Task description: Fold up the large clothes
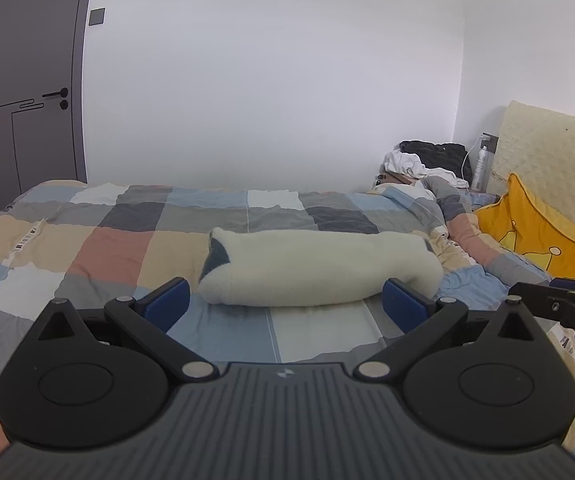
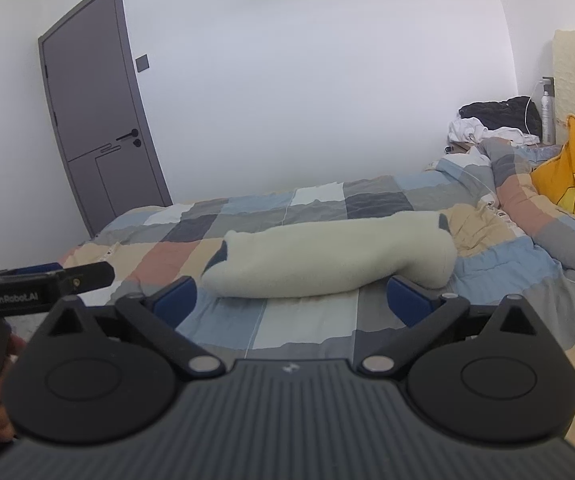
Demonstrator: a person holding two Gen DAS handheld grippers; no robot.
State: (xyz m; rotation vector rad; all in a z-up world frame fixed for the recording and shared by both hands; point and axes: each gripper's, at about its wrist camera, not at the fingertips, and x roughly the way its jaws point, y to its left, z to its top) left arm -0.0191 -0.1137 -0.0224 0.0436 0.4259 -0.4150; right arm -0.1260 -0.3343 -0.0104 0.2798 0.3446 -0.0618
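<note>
Both tools, left tool (image 1: 285,302) and right tool (image 2: 293,300), gape empty just near of the folded cream fleece garment (image 1: 319,270), long axis left-right on the bed (image 1: 107,248).

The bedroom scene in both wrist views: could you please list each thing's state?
Left gripper: open, empty.
Right gripper: open, empty.
Cream fleece garment: folded into a long bundle, lying on the quilt.
Checked quilt: spread over the bed.
Grey door: closed.
Clothes pile: crumpled, unfolded.

Cream fleece garment (image 1: 315,270), folded into long bundle, on bed.
</note>
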